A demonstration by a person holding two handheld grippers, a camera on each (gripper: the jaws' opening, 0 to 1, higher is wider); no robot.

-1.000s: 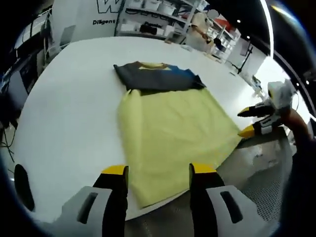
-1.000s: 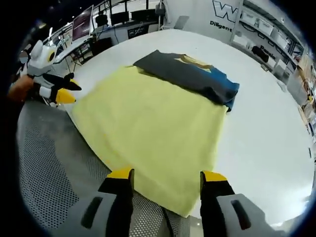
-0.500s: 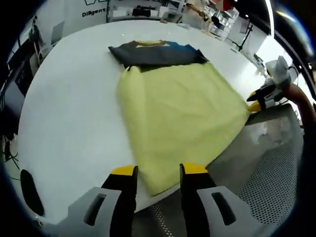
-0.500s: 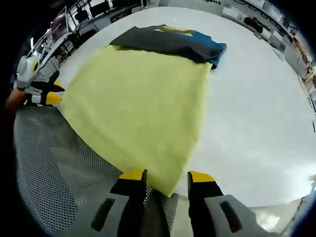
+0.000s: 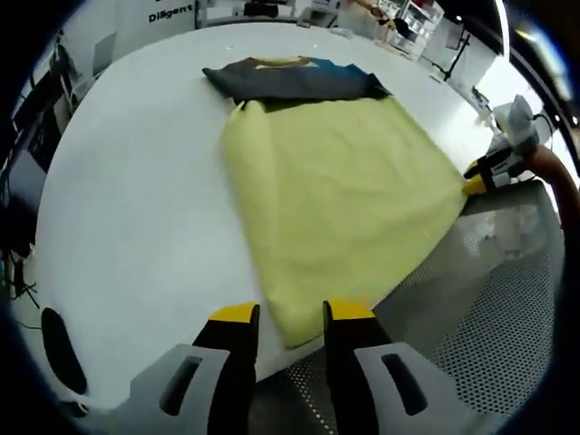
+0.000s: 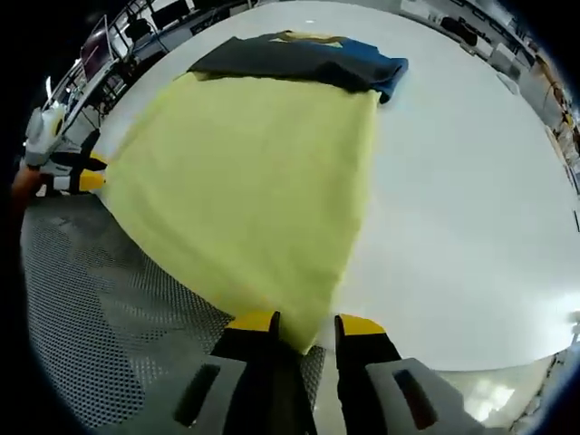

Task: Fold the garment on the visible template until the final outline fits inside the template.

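A pale yellow cloth lies spread on the round white table, and its near edge hangs over the rim. A folded dark grey and blue garment lies across its far edge. My left gripper is open but narrowed, with the cloth's near left corner between its jaws. In the right gripper view the yellow cloth runs up to the dark garment. My right gripper is likewise open and narrowed around the other near corner. The right gripper also appears at the cloth's right corner, and the left gripper at its left corner.
A grey perforated surface sits below the table's near rim, seen too as the perforated surface. Bare white table stretches to the right of the cloth. Shelves and desks stand far behind.
Both grippers moved in onto the near corners of the yellow cloth, and their jaws narrowed from wide apart to a small gap around the corners.
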